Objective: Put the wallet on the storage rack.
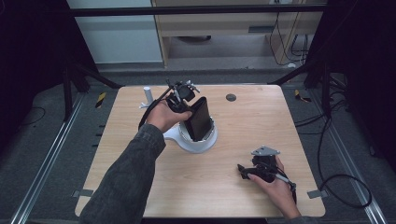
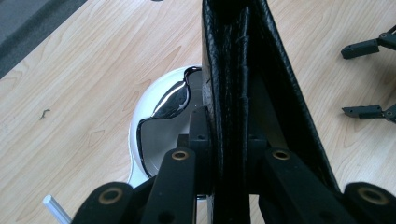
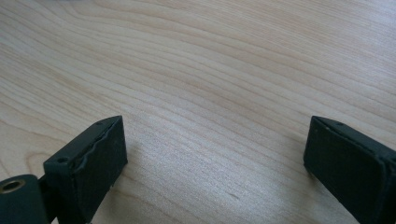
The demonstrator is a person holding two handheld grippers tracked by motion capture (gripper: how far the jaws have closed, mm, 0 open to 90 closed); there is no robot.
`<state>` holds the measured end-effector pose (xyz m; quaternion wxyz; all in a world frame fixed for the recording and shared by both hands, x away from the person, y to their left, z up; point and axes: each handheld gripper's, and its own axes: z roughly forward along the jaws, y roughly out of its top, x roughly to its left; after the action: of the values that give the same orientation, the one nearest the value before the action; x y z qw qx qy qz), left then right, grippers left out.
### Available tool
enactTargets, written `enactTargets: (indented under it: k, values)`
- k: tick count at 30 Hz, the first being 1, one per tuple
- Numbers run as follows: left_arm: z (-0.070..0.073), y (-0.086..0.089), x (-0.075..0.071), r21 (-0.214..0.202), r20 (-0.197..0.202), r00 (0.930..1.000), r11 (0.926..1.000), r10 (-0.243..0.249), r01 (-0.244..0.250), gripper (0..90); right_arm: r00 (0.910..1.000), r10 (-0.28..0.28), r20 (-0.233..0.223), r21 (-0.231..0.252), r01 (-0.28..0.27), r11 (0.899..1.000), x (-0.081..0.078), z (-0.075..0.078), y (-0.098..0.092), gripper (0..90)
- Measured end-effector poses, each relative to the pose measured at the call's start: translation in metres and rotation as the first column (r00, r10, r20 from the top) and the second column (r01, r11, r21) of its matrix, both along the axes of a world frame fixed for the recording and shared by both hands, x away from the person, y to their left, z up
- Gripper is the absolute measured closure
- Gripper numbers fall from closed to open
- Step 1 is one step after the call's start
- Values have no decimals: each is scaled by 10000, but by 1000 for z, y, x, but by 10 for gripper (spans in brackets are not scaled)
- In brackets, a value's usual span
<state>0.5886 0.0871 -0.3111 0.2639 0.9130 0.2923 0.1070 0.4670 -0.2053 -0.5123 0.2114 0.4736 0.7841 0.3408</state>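
Observation:
A black leather wallet [image 1: 200,119] stands on edge, tilted, over a white round dish [image 1: 205,143] with a shiny inside at the table's middle. My left gripper [image 1: 183,100] is shut on the wallet's upper end. In the left gripper view the folded wallet [image 2: 243,70] runs up between the jaws, my left gripper [image 2: 229,135] pinches it, and the white dish [image 2: 159,102] lies below. Whether the wallet touches the dish I cannot tell. My right gripper [image 1: 243,170] rests low at the table's front right, open, with bare wood between its pads [image 3: 215,154].
A small white cylinder [image 1: 147,93] stands at the back left of the table [image 1: 261,121], also seen as a white rod [image 2: 56,207]. A dark round cap [image 1: 230,97] sits in the tabletop at the back. The right gripper's open jaws [image 2: 369,79] show far off.

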Motion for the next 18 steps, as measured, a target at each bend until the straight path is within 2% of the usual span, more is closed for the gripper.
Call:
enactTargets:
  k: [9, 13, 14, 15, 18]
  values:
    - [-1, 1, 1, -106, 169, 9997, 9998, 183, -182, 775, 10000, 3, -5, 20, -3, 10000, 0, 0, 1, 60]
    - [2, 3, 0, -249, 458, 9983, 9991, 360, -349, 724, 10000, 5, -1, 19, -5, 10000, 0, 0, 1, 60]
    - [4, 6, -1, -407, 672, 9967, 9983, 454, -428, 726, 10000, 1, -6, 13, -1, 10000, 0, 0, 1, 60]
    - [5, 7, -1, -474, 727, 9963, 9980, 459, -425, 726, 10000, 3, -6, 14, -3, 10000, 0, 0, 1, 60]
    - [8, 10, -3, -453, 984, 9937, 9978, 535, -492, 720, 10000, 3, -3, 8, -3, 10000, 0, 0, 1, 59]
